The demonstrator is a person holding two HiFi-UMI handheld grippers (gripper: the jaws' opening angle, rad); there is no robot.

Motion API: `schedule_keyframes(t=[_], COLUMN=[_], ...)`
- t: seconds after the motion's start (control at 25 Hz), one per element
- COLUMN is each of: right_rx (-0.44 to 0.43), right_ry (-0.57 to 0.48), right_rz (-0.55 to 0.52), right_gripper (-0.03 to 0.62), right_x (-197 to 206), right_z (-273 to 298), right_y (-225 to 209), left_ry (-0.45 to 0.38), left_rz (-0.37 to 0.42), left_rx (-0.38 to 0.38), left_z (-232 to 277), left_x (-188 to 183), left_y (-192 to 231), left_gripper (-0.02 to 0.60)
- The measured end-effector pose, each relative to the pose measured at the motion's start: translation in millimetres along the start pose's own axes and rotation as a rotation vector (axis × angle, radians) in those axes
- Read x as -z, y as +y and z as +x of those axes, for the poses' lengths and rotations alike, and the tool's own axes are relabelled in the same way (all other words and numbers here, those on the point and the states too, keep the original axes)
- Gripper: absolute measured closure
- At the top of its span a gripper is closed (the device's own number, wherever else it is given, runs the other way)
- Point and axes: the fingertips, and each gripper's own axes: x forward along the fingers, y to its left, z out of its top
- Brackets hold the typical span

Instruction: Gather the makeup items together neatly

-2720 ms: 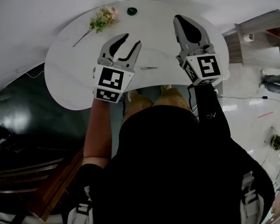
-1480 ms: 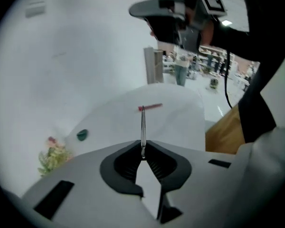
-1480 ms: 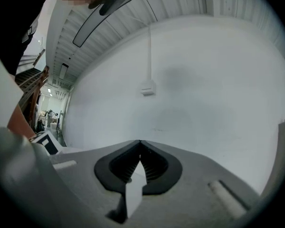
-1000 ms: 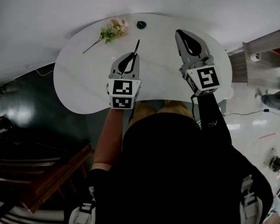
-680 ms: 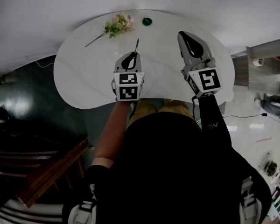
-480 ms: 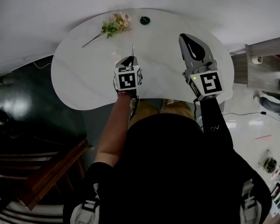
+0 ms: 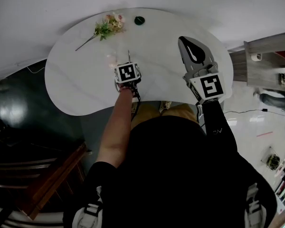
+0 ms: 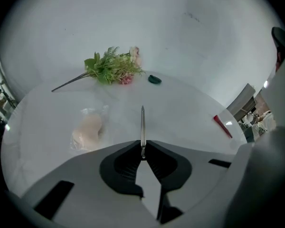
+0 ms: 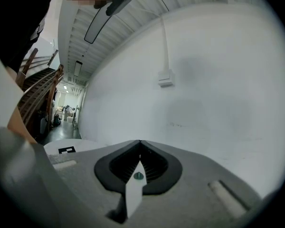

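My left gripper (image 7: 128, 63) (image 8: 142, 145) is shut on a thin silver makeup stick (image 8: 142, 122) (image 7: 128, 55), which juts forward from the jaws above the white table (image 7: 76, 80). Just ahead and left of it lies a beige puff in a clear bag (image 8: 88, 131) (image 7: 111, 58). A small dark green item (image 8: 155, 79) (image 7: 139, 20) sits at the far edge. A red stick (image 8: 223, 126) lies to the right. My right gripper (image 7: 184, 41) (image 9: 139, 142) hangs shut and empty over the table's right side, facing the wall.
A sprig of flowers with green leaves (image 7: 106, 25) (image 8: 111, 69) lies at the far left of the table. A white wall (image 9: 204, 80) stands behind the table. The table's front edge is at the person's legs, and a shelf unit (image 7: 261, 56) stands to the right.
At first the left gripper stood open with the silver stick lying on the table. It has since shut on the stick and carried it forward towards the puff. The right gripper has hardly moved.
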Motion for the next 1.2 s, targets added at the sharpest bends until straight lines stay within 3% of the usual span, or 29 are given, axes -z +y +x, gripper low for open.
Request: schedule_keyframes(t=[0.2, 0.28, 0.4, 0.48, 0.64, 0.84, 1.04, 1.2], right_rx=[0.006, 0.008, 0.008, 0.01, 0.024, 0.071, 0.069, 0.06], right_ry=[0.006, 0.007, 0.001, -0.005, -0.029, -0.074, -0.127, -0.149], right_rz=[-0.012, -0.02, -0.014, -0.012, -0.004, 0.01, 0.045, 0.044], right_gripper=[0.589, 0.589, 0.589, 0.589, 0.589, 0.589, 0.589, 0.589], right_x=[2, 2, 3, 2, -6, -23, -36, -43], right_z=[-4, -4, -4, -5, -4, -3, 2, 7], right_y=[-2, -2, -3, -4, -9, -22, -25, -27], left_ry=[-0.016, -0.023, -0.02, -0.027, -0.125, -0.369, -0.729, -1.039], left_rz=[0.023, 0.026, 0.009, 0.022, 0.141, 0.273, 0.374, 0.401], left_rx=[-0.016, -0.035, 0.017, 0.013, 0.004, 0.024, -0.002, -0.04], left_z=[1, -2, 1, -1, -19, -92, -192, -277], left_x=[-7, -8, -4, -5, -30, -90, -158, -191], left_y=[3, 8, 0, 0, -7, -30, -48, -58], left_gripper=[0.543, 0.41, 0.41, 0.41, 0.41, 0.41, 0.41, 0.411])
